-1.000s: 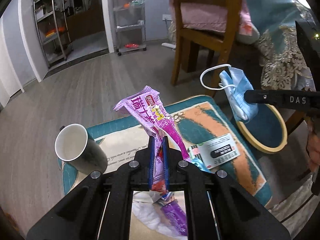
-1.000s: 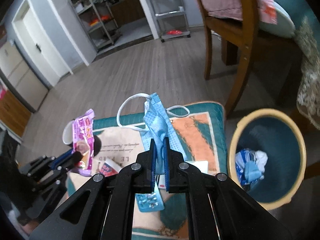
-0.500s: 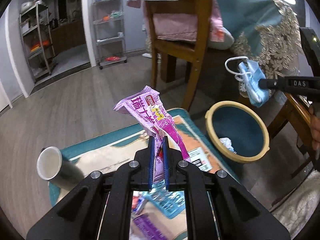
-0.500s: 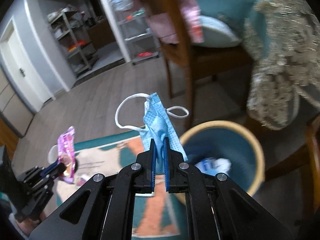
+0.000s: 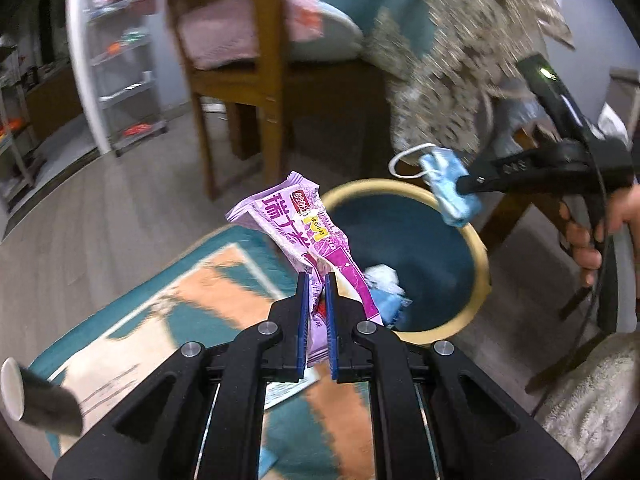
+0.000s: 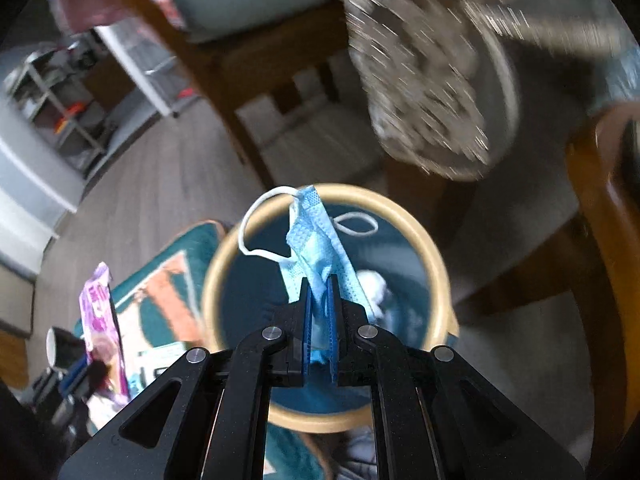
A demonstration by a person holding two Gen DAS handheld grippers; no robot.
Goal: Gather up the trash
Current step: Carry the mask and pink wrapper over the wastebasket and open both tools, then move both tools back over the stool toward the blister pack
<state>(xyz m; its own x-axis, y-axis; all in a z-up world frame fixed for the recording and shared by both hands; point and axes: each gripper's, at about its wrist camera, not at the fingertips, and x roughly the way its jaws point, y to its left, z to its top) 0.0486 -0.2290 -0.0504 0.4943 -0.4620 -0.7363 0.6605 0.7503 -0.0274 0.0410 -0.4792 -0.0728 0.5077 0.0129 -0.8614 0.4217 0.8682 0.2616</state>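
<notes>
Two tongs, each clamped on one piece of trash. Our left tongs (image 5: 315,280) pinch a purple snack wrapper (image 5: 304,236) between the blue pads, held just beside the near rim of the bin (image 5: 478,248). Our right tongs (image 6: 319,284) grip a blue face mask (image 6: 320,240) directly over the bin's mouth; its two white ear loops hang free.

One bin, teal inside with a tan rim. Trash already at its bottom: some white and blue bits, too blurred to count or identify. One paper cup (image 5: 24,392) lies well away from the bin, cut off at the frame edge. Flat items on the patterned surface (image 5: 192,292) beside the bin are mostly hidden behind the tongs' bodies; we cannot tell what they are.

Both views are motion-blurred. One wooden chair (image 5: 248,80) stands behind the bin, with a patterned cloth (image 5: 460,72) draped above it. One hand (image 5: 600,224) shows at the right tongs' handle, partly cut off.
</notes>
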